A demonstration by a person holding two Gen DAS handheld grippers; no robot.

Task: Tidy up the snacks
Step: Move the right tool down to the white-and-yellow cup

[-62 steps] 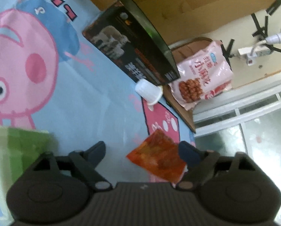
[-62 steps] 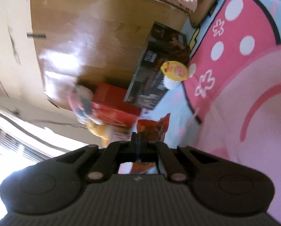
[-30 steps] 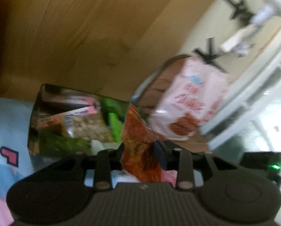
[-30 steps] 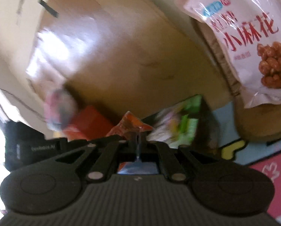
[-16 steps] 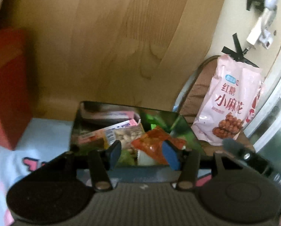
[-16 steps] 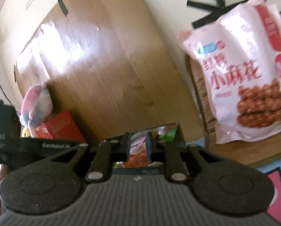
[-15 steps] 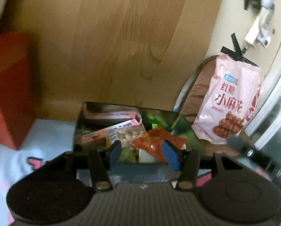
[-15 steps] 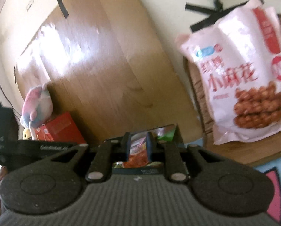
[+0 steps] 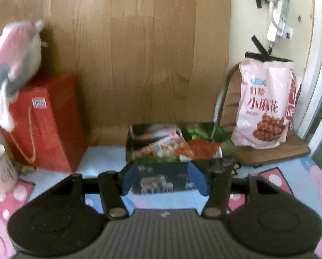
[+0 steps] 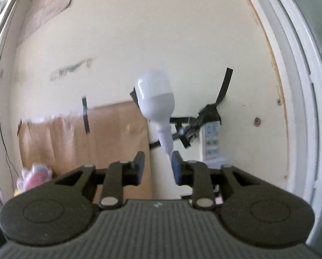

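Note:
In the left wrist view a dark open box (image 9: 180, 179) stands on the cartoon mat against a wooden board. It holds several snack packets, with an orange-red packet (image 9: 196, 149) lying on top at the right. My left gripper (image 9: 164, 179) is open and empty, a little in front of the box. My right gripper (image 10: 157, 168) is open and empty, pointing up at the wall; no snack shows in the right wrist view.
A big pink snack bag (image 9: 267, 105) leans on a wooden stool (image 9: 275, 153) right of the box. A red gift bag (image 9: 44, 123) with a plush toy (image 9: 14, 54) stands on the left. A white lamp (image 10: 155, 101) and power strip (image 10: 210, 142) hang on the wall.
My left gripper let go of the orange-red packet into the box and backed away. My right gripper opened and tilted up from the box to the wall.

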